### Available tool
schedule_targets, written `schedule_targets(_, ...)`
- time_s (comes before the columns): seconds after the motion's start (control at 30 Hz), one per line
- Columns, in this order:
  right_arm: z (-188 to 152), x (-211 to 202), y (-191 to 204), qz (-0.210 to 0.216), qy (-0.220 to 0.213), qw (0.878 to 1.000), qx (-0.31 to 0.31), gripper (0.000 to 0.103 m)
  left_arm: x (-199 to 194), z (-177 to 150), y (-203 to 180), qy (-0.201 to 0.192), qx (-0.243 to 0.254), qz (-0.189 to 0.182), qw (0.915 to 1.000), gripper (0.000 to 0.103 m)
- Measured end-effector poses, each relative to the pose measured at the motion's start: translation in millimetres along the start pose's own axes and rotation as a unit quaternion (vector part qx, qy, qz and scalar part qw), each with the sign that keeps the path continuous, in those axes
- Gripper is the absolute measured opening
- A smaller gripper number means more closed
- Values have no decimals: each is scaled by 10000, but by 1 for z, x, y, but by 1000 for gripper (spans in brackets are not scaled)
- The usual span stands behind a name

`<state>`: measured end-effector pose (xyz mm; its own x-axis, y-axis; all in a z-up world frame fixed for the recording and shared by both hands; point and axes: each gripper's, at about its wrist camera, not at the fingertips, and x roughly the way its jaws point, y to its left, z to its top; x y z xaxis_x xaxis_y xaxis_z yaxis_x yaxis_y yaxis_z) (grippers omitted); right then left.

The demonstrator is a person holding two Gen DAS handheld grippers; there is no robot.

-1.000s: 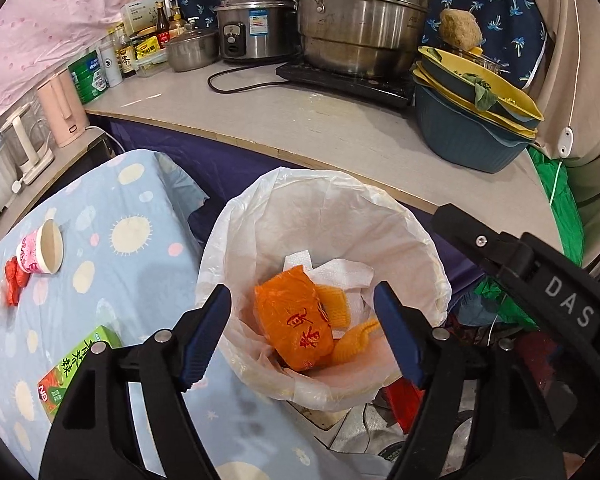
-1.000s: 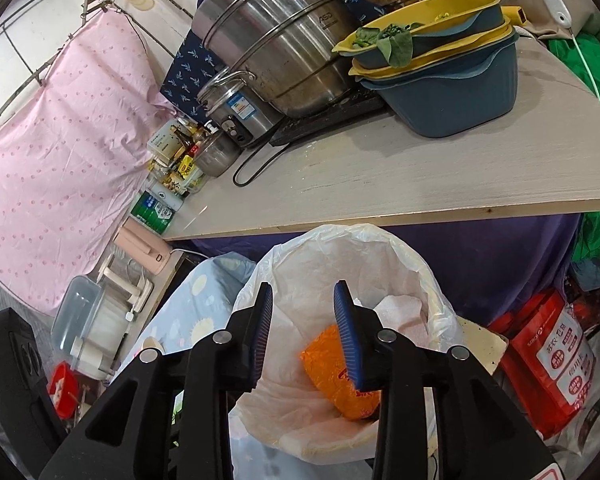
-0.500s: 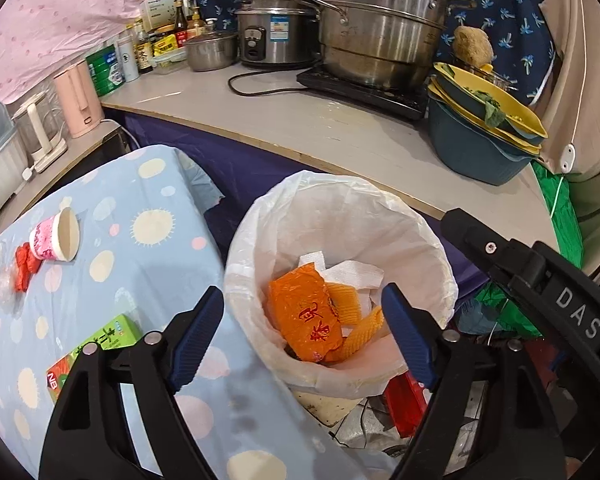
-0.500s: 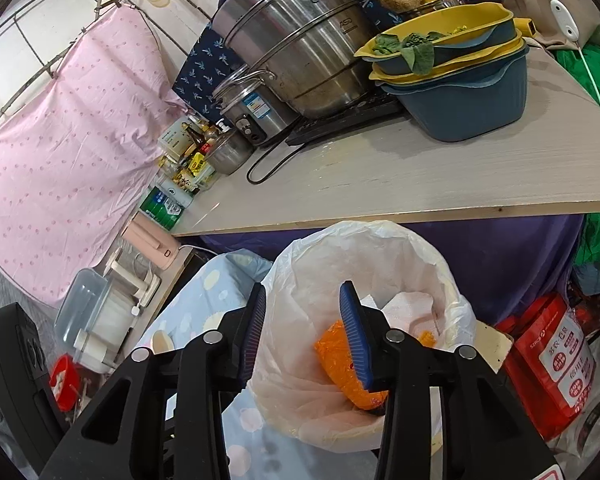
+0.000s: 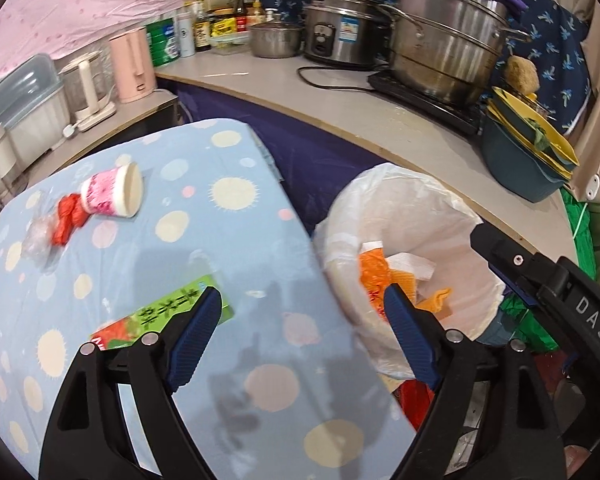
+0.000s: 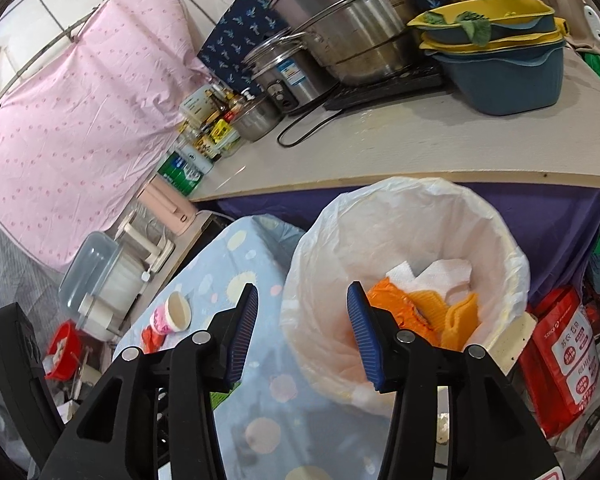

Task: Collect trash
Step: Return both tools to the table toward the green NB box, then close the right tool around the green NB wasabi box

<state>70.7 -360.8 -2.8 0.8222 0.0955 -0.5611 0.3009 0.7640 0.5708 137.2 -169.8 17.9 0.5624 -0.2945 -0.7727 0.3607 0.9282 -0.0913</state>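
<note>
Both grippers are hanging empty: left gripper wide over the tablecloth, right gripper just widening, half-open, likely between pickups. Farther off, green carton and pink cup are lying uncollected; bin is already holding wrappers.

A white-lined bin stands just beside the desk, holding an orange wrapper and white tissue. On the desk, a pink cup lies on its side touching a red wrapper; clear plastic beside that; a green box lies flat nearer
</note>
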Motion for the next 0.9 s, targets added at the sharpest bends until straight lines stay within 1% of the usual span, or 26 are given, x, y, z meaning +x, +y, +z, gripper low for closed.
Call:
schedule_targets(0.17, -18, 14, 19, 55, 210, 9997, -137, 46, -1, -13, 41, 94, -311, 163, 9993, 79)
schedule_targets(0.37, -50, 39, 46, 158, 628, 9974, -323, 46, -3, -32, 96, 233, -686, 443, 9964, 79)
schedule_targets(0.43, -61, 47, 56, 199, 776, 9961, -380, 47, -5, -39, 117, 266, -853, 549, 9945, 79)
schedule_targets(0.53, -80, 61, 72, 235, 993, 9936, -494, 51, -8, -51, 149, 316, -1104, 667, 9911, 79)
schedule_targets(0.6, -96, 71, 85, 301, 1204, 9904, -604, 51, -10, -58, 165, 327, -1222, 766, 9890, 79)
schedule_targets(0.73, -120, 91, 102, 450, 1591, 9844, -597, 51, -12, -68, 194, 368, -1446, 921, 9845, 79)
schedule_targets(0.9, -135, 107, 120, 444, 1751, 9807, -745, 51, -12, -78, 222, 420, -1625, 1087, 9798, 79)
